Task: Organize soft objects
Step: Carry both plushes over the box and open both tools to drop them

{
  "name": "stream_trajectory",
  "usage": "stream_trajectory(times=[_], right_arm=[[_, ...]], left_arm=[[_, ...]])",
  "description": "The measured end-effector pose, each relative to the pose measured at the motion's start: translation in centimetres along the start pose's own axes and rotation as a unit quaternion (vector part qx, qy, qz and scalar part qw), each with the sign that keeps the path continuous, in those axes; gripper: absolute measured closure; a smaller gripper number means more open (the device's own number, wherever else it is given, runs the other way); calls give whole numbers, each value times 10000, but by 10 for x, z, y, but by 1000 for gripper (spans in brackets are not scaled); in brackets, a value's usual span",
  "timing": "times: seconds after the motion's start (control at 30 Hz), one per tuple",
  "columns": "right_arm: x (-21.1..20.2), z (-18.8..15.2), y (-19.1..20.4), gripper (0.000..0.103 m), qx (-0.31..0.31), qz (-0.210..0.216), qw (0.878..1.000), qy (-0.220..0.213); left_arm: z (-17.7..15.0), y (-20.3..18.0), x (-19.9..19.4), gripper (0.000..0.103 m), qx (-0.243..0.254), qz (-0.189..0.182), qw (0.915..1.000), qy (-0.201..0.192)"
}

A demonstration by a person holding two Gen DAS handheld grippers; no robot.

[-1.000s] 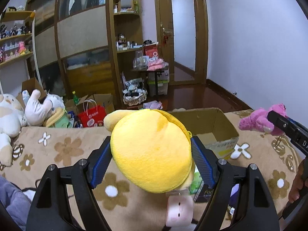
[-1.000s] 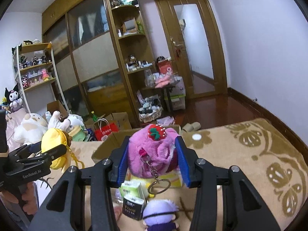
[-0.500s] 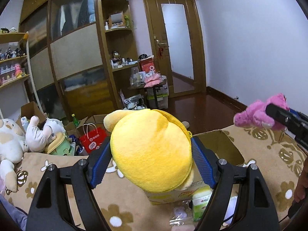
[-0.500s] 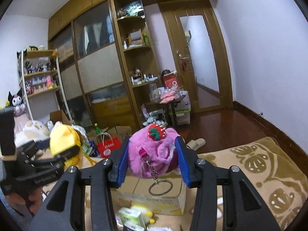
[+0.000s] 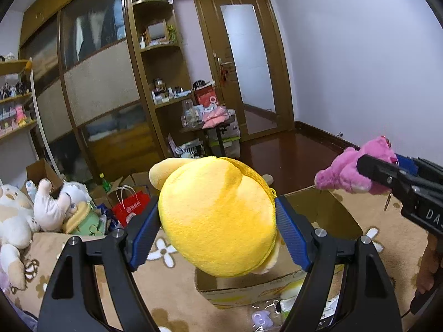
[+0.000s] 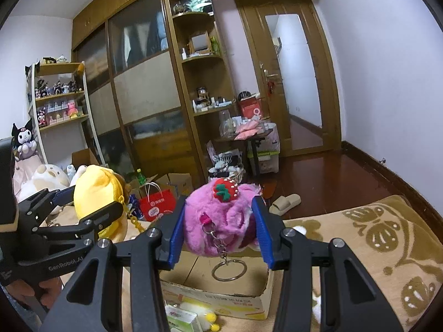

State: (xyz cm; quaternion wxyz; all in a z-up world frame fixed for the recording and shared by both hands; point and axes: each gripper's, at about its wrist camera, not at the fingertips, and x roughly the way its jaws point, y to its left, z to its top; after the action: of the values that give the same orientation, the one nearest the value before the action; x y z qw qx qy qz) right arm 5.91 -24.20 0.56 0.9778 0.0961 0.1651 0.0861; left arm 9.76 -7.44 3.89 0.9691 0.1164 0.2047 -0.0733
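Note:
My left gripper (image 5: 218,233) is shut on a round yellow plush (image 5: 218,215), its blue pads pressed into both sides; the same yellow plush (image 6: 97,199) shows at the left of the right wrist view. My right gripper (image 6: 220,232) is shut on a pink furry plush (image 6: 221,221) with a strawberry on top and a key ring (image 6: 229,269) dangling. That pink plush (image 5: 351,170) also appears at the right in the left wrist view. An open cardboard box (image 6: 221,298) sits on the flowered blanket just below and in front of both plushes, also seen as the box (image 5: 326,210) behind the yellow plush.
White and cream stuffed animals (image 5: 25,215) lie at the blanket's left edge. Small packets and a purple toy (image 5: 260,318) lie before the box. A red bag (image 6: 157,204), cartons, a slipper (image 6: 285,203) and a cluttered side table (image 6: 246,135) stand on the floor beyond.
Both grippers have moved forward with their plushes, now hanging over the box's near edge. The box and blanket have slid lower in both views. Neither grip has changed.

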Motion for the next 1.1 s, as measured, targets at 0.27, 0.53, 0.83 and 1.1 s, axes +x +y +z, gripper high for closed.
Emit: stream_trajectory(times=[0.27, 0.53, 0.83, 1.1], right_arm=[[25, -13, -3, 55, 80, 104, 9997, 211], [50, -32, -5, 55, -48, -16, 9984, 570], [60, -42, -14, 55, -44, 9, 9975, 698], [59, -42, -15, 54, -38, -38, 9973, 727]], left_arm=[[-19, 4, 36, 24, -174, -127, 9989, 425], [-35, 5, 58, 23, -301, -374, 9964, 703], [-46, 12, 69, 22, -625, -833, 9910, 844], [-53, 15, 82, 22, -733, -792, 9885, 1055]])
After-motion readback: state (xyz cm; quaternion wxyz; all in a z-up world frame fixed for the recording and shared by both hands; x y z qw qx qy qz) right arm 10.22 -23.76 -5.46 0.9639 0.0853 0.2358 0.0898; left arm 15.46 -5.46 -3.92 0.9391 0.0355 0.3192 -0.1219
